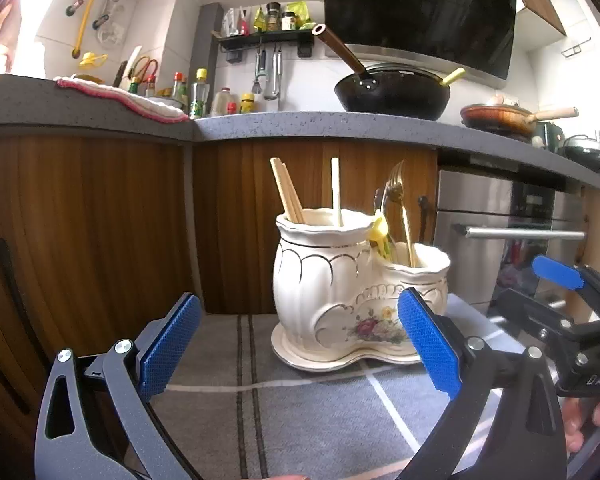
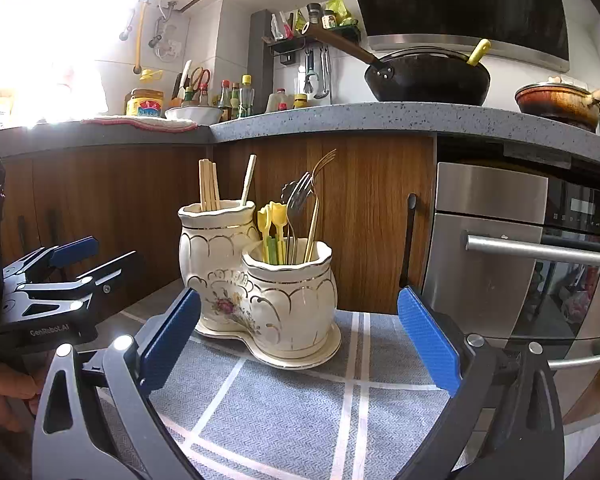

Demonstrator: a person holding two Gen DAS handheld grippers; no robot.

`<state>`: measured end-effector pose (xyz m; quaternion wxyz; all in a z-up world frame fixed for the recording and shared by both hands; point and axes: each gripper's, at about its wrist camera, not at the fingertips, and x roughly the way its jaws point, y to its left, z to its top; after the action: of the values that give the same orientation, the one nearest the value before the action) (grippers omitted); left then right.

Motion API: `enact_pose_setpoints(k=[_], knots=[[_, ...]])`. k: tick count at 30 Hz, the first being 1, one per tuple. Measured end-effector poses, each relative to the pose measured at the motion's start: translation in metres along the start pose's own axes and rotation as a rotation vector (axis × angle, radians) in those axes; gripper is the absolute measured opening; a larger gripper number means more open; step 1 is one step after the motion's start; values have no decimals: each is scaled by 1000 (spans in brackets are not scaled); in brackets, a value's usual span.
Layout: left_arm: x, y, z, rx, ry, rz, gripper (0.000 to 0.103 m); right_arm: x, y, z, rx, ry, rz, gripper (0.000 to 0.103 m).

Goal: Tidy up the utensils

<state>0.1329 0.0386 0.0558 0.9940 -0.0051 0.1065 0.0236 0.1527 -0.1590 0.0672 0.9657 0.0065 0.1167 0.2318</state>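
Note:
A cream ceramic double utensil holder (image 1: 340,300) (image 2: 260,292) with gold trim and a flower print stands on a grey checked cloth (image 1: 300,408) (image 2: 300,408). Its taller pot holds wooden chopsticks (image 1: 288,192) (image 2: 209,186). Its lower pot holds gold and silver forks (image 1: 396,192) (image 2: 300,196) and small yellow-green utensils (image 1: 380,232) (image 2: 272,228). My left gripper (image 1: 300,344) is open and empty, just in front of the holder. My right gripper (image 2: 300,340) is open and empty, also just in front of it. Each gripper shows at the edge of the other's view.
Wooden cabinet doors (image 1: 100,220) stand right behind the holder. A steel oven (image 2: 520,248) with a bar handle is to the right. Above, the grey counter (image 1: 300,124) carries a black wok (image 1: 392,92), a brown pan (image 2: 556,102), bottles and a towel.

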Motion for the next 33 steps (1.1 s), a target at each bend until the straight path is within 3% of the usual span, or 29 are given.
enact_pose_setpoints(k=[33], knots=[[0, -2, 0, 2, 2, -5, 98, -1, 2, 0, -1, -8, 0, 97]])
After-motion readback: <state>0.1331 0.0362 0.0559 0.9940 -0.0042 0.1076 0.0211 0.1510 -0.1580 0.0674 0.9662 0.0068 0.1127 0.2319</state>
